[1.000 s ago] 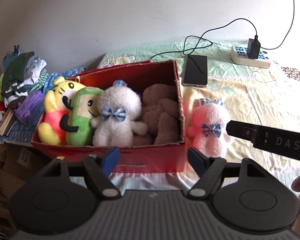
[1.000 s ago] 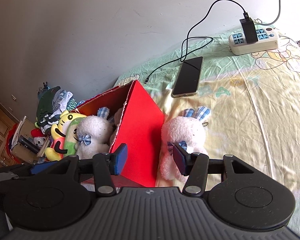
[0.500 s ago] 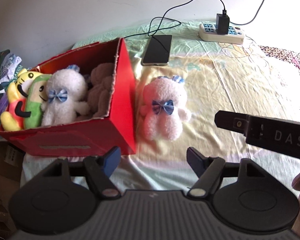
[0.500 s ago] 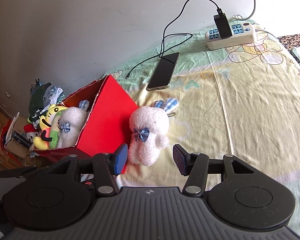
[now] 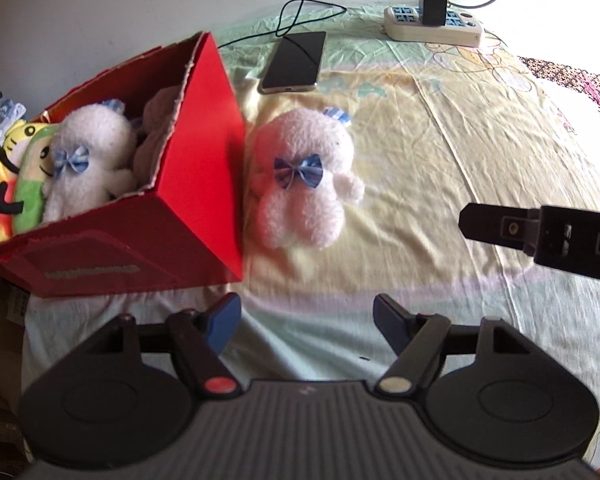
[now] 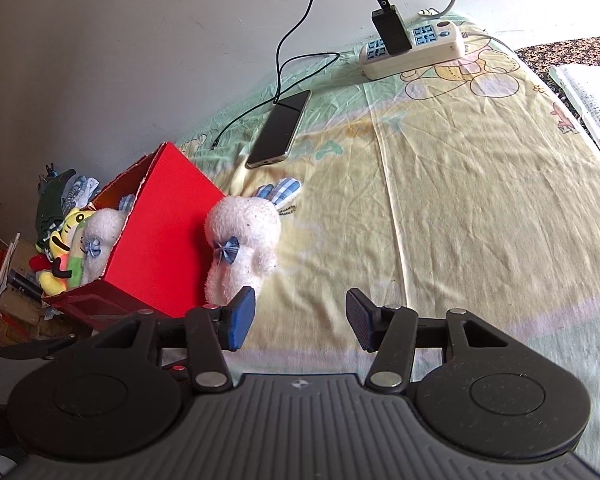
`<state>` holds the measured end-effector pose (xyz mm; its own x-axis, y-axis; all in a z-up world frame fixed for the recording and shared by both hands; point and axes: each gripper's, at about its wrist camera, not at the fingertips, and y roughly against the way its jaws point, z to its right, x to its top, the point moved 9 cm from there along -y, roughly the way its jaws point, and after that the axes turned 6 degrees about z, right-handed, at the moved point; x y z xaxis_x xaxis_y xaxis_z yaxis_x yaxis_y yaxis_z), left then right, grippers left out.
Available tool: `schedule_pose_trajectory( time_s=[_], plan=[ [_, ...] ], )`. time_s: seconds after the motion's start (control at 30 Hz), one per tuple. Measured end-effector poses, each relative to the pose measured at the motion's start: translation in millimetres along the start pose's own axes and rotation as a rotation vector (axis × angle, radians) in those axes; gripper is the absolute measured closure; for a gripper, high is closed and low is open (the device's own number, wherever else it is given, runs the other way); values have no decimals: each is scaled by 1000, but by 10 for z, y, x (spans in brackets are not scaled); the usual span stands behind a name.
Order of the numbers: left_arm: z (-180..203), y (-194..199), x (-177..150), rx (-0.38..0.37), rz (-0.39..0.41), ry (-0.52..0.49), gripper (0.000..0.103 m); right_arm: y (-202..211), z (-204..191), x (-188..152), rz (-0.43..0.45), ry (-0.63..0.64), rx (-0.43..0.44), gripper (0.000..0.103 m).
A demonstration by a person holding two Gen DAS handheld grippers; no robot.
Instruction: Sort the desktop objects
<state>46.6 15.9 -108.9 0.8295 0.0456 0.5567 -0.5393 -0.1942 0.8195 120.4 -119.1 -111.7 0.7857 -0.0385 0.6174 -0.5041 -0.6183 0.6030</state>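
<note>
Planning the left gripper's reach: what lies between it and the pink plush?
Only bare bedsheet lies between the left gripper and the pink plush, as the left wrist view shows.

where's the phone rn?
The phone lies flat on the bedsheet near the wall, upper centre in both wrist views, beyond the pink plush bunny, between the red box and the power strip.

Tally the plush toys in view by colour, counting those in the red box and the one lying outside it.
White, blue bow: 1, in the box
Pink, blue bow: 1, on the sheet
Yellow: 1
Green: 1
Brown: 1
Total: 5
</note>
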Motion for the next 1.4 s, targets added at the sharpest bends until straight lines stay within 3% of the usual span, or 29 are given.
schedule_pose_trajectory(
  time_s=[0.3, 0.6, 0.9, 0.97, 1.03, 1.23, 1.4],
  plan=[
    [-79, -147, -203, -71, 5, 23, 27, -218, 14, -102, -64, 8, 5, 48],
    [-261, -129, -274, -151, 29, 74, 27, -662, -264, -122, -123, 31, 46, 47],
    [-481, -114, -281, -143, 37, 89, 26, -1153, -446, -105, -176, 11, 80, 48],
    [-506, -130, -273, -145, 34, 97, 26, -1216, -479, -138, -192, 5, 98, 53],
    [-512, -136, -257, -157, 36, 101, 26, -1276, -498, -187, -217, 1, 114, 71],
    [-349, -99, -179, -230, 55, 77, 26, -1091, -411, -127, -175, 20, 118, 75],
    [-87, -48, -142, -310, 66, 26, 26, -767, -105, -176, -172, -22, 105, 75]
  ],
)
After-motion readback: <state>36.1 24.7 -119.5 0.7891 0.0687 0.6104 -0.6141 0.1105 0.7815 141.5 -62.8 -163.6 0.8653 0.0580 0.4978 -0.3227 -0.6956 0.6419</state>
